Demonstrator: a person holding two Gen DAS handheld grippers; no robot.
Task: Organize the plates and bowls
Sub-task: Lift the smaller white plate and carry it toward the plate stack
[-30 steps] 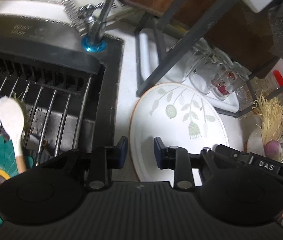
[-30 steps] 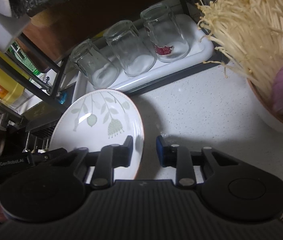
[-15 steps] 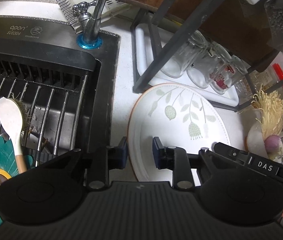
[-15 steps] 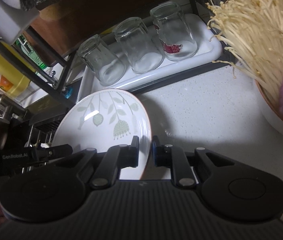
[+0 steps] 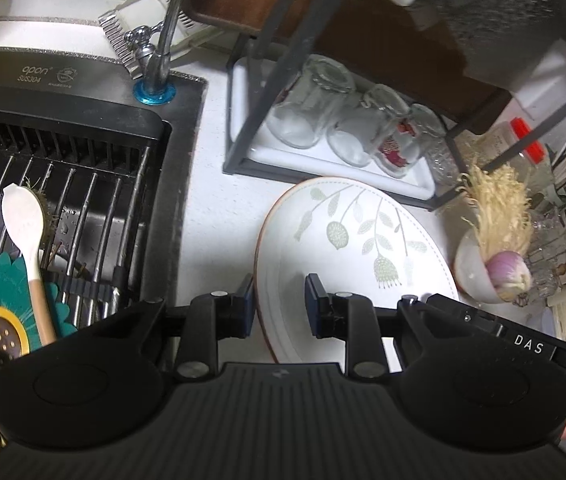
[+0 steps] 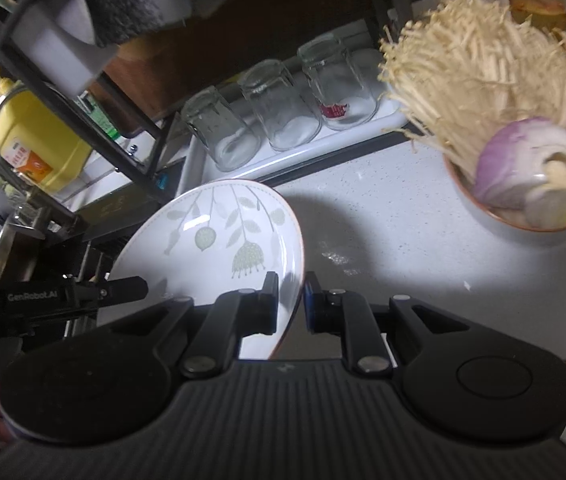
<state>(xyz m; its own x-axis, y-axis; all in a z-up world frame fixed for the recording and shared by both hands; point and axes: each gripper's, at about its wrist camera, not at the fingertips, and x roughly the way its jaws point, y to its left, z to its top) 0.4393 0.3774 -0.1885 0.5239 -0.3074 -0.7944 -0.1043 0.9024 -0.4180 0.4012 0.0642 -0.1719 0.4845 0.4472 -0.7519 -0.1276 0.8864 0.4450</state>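
Note:
A white plate with a green leaf pattern and a brown rim point(image 5: 359, 236) is lifted off the white counter and tilted. My right gripper point(image 6: 290, 292) is shut on its right rim; the plate also shows in the right wrist view point(image 6: 219, 240). My left gripper point(image 5: 279, 300) straddles the plate's left rim with its jaws apart, not pinching it. The left gripper's body shows in the right wrist view point(image 6: 55, 300), and the right gripper's body in the left wrist view point(image 5: 523, 344).
A dark sink with a wire rack point(image 5: 63, 184) holds a white spoon point(image 5: 27, 232) at left. Three upturned glasses point(image 6: 279, 116) stand on a white tray under a black shelf frame point(image 5: 267, 92). A bowl with enoki mushrooms and an onion point(image 6: 523, 184) sits at right.
My right gripper closed on the plate's rim and lifted it, tilting it. Both grippers rose and pulled back from the counter. The left gripper's jaws stayed apart.

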